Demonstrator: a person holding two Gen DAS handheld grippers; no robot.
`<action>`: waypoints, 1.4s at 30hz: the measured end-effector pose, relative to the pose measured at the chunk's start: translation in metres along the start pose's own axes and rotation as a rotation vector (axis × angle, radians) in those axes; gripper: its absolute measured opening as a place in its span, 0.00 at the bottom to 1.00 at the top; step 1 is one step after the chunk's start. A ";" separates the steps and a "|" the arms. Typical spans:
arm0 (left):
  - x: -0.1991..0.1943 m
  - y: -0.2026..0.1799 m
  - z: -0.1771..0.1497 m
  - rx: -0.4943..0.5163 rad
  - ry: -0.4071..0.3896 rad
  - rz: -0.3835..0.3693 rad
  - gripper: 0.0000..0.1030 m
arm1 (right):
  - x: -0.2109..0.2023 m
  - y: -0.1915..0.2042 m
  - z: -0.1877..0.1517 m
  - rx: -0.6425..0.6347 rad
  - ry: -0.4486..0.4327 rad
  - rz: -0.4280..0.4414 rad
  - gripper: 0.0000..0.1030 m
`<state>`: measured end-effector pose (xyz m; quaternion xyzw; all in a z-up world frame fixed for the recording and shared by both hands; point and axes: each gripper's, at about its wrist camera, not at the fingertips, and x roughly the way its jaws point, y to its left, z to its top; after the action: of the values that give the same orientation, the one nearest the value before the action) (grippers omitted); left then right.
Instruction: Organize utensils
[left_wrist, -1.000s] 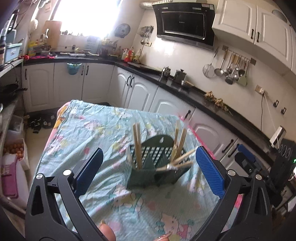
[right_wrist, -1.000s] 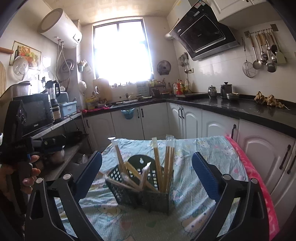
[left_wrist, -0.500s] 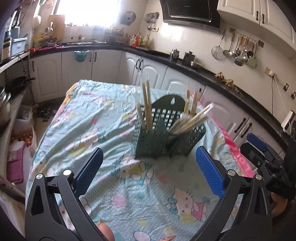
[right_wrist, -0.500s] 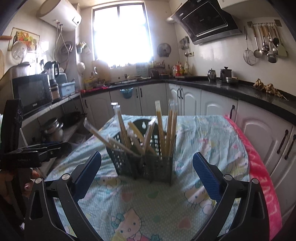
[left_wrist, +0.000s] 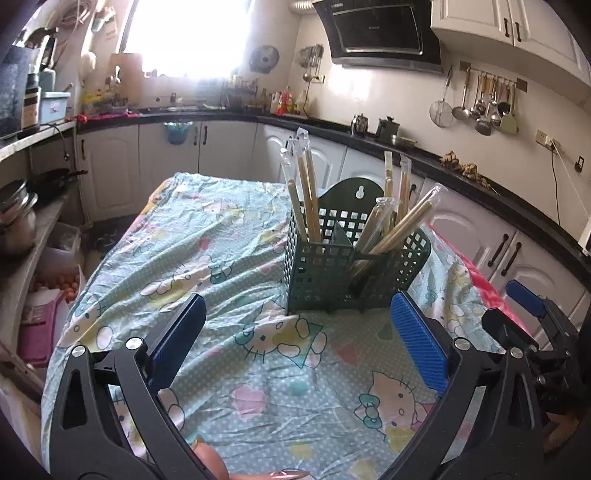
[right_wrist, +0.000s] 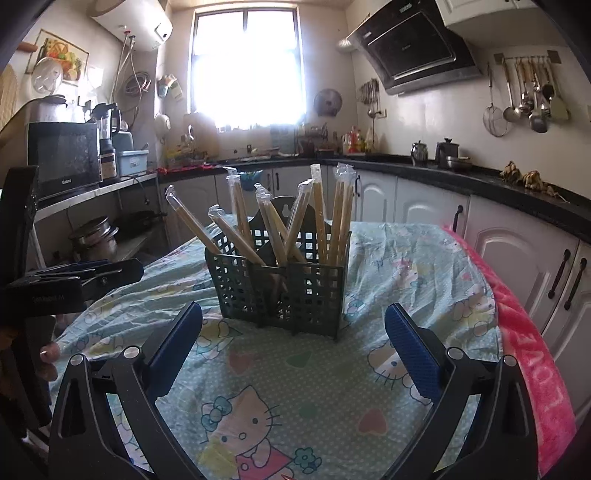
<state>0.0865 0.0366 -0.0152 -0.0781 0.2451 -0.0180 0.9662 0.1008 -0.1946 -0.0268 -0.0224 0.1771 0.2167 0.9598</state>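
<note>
A dark green perforated utensil holder (left_wrist: 347, 266) stands on the table, also in the right wrist view (right_wrist: 284, 284). Several plastic-wrapped chopstick pairs (left_wrist: 306, 192) (right_wrist: 332, 218) stand in its compartments, some upright, some leaning. My left gripper (left_wrist: 295, 339) is open and empty, a short way in front of the holder. My right gripper (right_wrist: 291, 339) is open and empty, just in front of the holder. The right gripper also shows at the right edge of the left wrist view (left_wrist: 532, 325).
The table carries a pale blue cartoon-cat cloth (right_wrist: 280, 391) with a pink towel (right_wrist: 532, 369) along its right edge. White cabinets and a black counter (left_wrist: 461, 177) run behind. Shelves with pots (left_wrist: 14, 221) and a microwave (right_wrist: 62, 155) stand on the left.
Both grippers have pulled back and lowered, so the holder sits farther ahead and higher in both views. Both stay open and empty. The holder and chopsticks have not moved.
</note>
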 end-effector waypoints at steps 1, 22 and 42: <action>-0.001 0.000 -0.002 -0.002 -0.014 0.004 0.90 | -0.002 0.000 0.000 -0.005 -0.018 -0.015 0.94; -0.018 0.000 -0.016 -0.002 -0.135 0.021 0.90 | -0.027 0.002 -0.010 0.001 -0.221 -0.126 0.94; -0.024 -0.002 -0.014 -0.009 -0.155 0.012 0.90 | -0.028 0.008 -0.011 0.001 -0.218 -0.119 0.94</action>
<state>0.0586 0.0349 -0.0157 -0.0821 0.1702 -0.0051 0.9820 0.0698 -0.2004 -0.0273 -0.0088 0.0701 0.1606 0.9845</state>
